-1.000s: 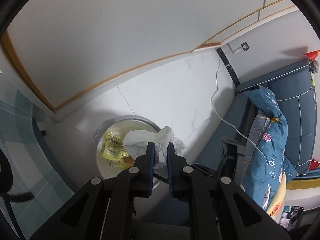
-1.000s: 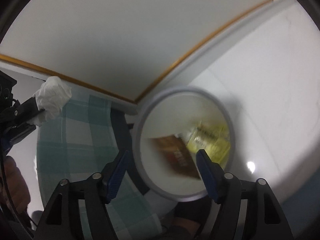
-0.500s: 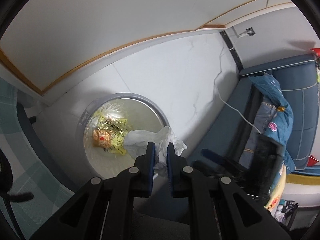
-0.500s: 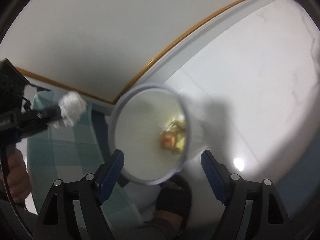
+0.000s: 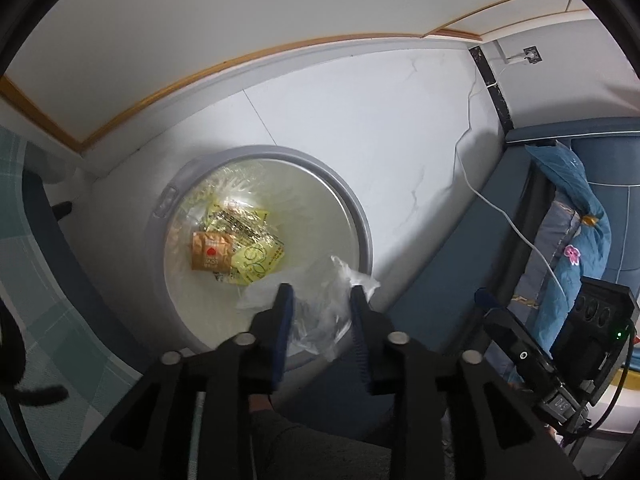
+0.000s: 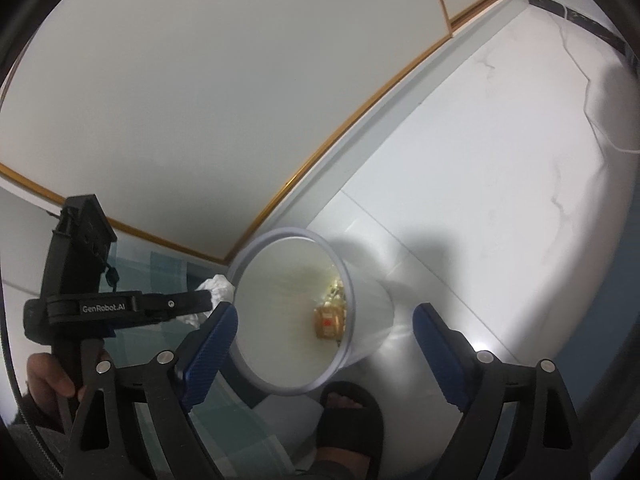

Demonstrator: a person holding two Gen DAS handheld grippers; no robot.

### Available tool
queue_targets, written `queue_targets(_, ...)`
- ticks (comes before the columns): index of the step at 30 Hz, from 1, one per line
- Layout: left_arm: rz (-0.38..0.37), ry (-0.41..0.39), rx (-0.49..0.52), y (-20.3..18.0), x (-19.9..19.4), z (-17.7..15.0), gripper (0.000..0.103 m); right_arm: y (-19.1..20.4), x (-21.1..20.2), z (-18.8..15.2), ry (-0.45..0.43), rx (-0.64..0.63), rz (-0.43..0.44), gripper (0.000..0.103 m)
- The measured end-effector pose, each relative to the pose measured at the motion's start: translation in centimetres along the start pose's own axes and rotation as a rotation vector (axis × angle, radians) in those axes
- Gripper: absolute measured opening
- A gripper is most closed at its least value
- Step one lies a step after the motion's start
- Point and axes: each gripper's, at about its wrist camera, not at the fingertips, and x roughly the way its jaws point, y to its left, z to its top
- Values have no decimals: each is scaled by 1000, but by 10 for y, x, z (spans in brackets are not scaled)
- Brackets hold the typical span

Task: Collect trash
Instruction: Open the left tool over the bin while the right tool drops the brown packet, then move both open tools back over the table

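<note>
— Since a second ago your left gripper point(image 5: 320, 300) has spread its fingers; before, they were pinched on the crumpled white plastic bag point(image 5: 320, 304). What does the left wrist view show?

— You've got the fingers parted with the bag loose between them, over the near rim of the round grey trash bin point(image 5: 360, 220). I can't tell whether either finger touches it. Down in the bin lie a brown wrapper point(image 5: 211, 251) and yellow wrappers point(image 5: 256, 256) beside it.

— And the right wrist view?

— Your right gripper point(image 6: 324, 332) is spread wide and holds nothing. It hangs above the bin point(image 6: 292, 312), which stands on the white floor point(image 6: 480, 200). Your left gripper point(image 6: 208, 300) shows side-on at the bin's left rim, white plastic point(image 6: 218, 286) at its tips. A black slipper point(image 6: 352, 420) sits just below the bin.
</note>
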Motion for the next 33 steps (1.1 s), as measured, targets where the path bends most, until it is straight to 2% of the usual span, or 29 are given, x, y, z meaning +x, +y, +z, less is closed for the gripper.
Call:
queue_targets(1,-5,1,-1,0,0,-2,42,1,0,-2,0,5,0,90)
queue_targets(4,9,-18,13,-3,-7,-5,58,0,-7,-3,-4,-3,1,90)
queue_targets(6,39,-46,23,-5,-13,-6,61,0,-10,-5,0,-13,-6,90)
queue_targets(7,52,-59,23,-5,-16,-6,67,0,-11,-5,3,-15,-10,90)
queue_targets(10,90,-107,20,-2,-26,-10,75,0,-17,-6,-14,-8,-8,90)
queue_targets(20,242,-260,73,-11,-57,-32,83,15,-32,-5,-54,-5,-5,96)
queue_targets(33,261,-446,106,-29,-115,-59,85,62,-82,-5,-162,-106,-16,96)
